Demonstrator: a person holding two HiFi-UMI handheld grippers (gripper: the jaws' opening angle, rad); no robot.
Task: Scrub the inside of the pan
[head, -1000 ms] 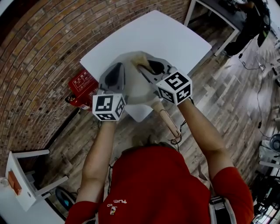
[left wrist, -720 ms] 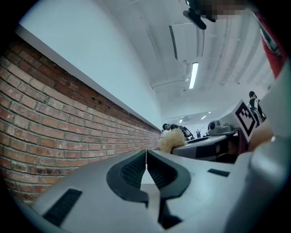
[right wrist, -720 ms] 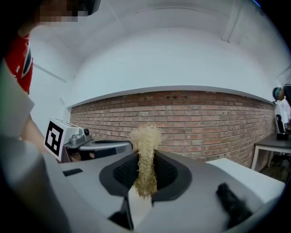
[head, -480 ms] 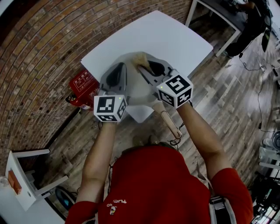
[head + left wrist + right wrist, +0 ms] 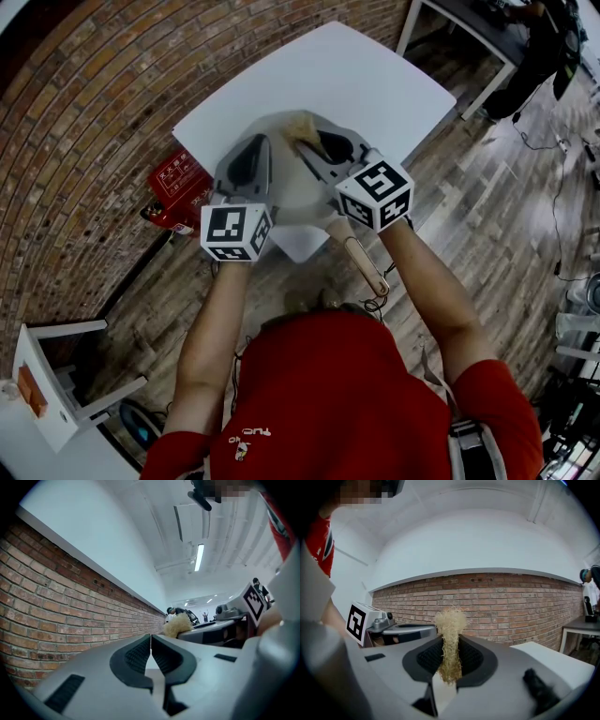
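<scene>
Head view: round grey pan (image 5: 292, 199) with a pale wooden handle (image 5: 364, 264), lying at the near edge of the white table (image 5: 356, 75), beneath both grippers. Right gripper (image 5: 450, 641): ribbed black jaws clamped on a straw-coloured fibrous scrubber (image 5: 450, 620), its tuft upright above them. Left gripper (image 5: 151, 638): ribbed jaws pressed together, nothing visible between. Red brick wall (image 5: 511, 602) behind.

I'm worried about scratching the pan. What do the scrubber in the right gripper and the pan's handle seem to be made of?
Scrubber: pale straw-coloured, loose frizzy strands, matte, so probably plant fibre or similar coarse fibre, not shiny metal wire. Pan handle: light tan and dull, likely wood, though it shows too small to be sure.
</scene>
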